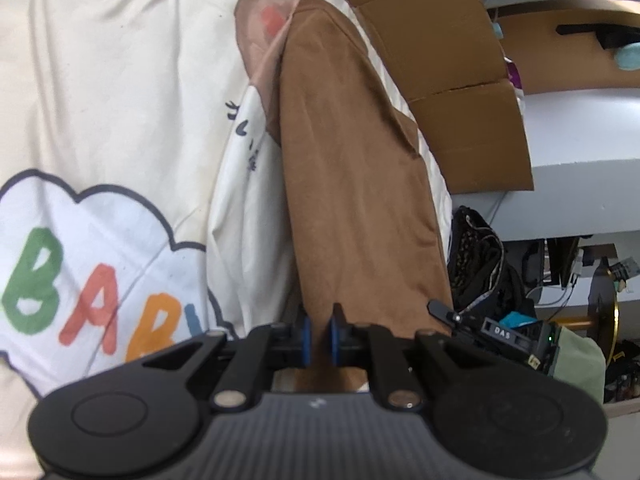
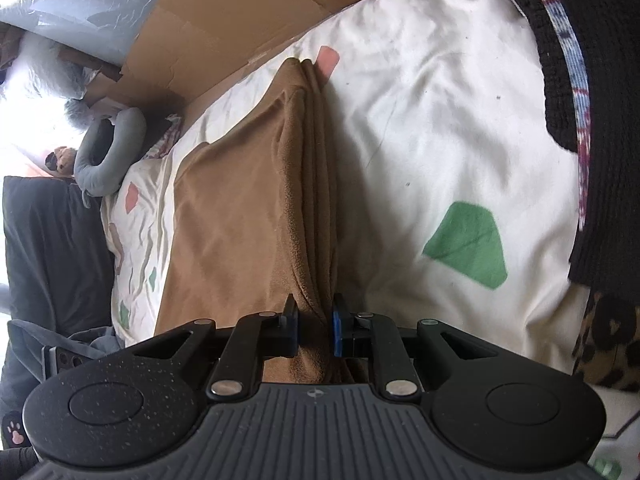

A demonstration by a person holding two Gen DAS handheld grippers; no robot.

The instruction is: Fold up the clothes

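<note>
The left gripper point(image 1: 319, 334) is clamped on an edge of the brown cloth point(image 1: 352, 168). The right gripper point(image 2: 315, 330) pinches a thick bunch of the same cloth point(image 2: 240, 200), which hangs in folds and stretches over the cream bedsheet point(image 2: 432, 120). Beside the bed stands flat cardboard point(image 1: 452, 80).

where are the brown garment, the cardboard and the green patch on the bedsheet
brown garment point(image 1: 352, 168), left wrist view, on the middle of its flat upper face
cardboard point(image 1: 452, 56), left wrist view, on a middle panel
green patch point(image 2: 466, 244), right wrist view, on the centre of the printed shape
</note>
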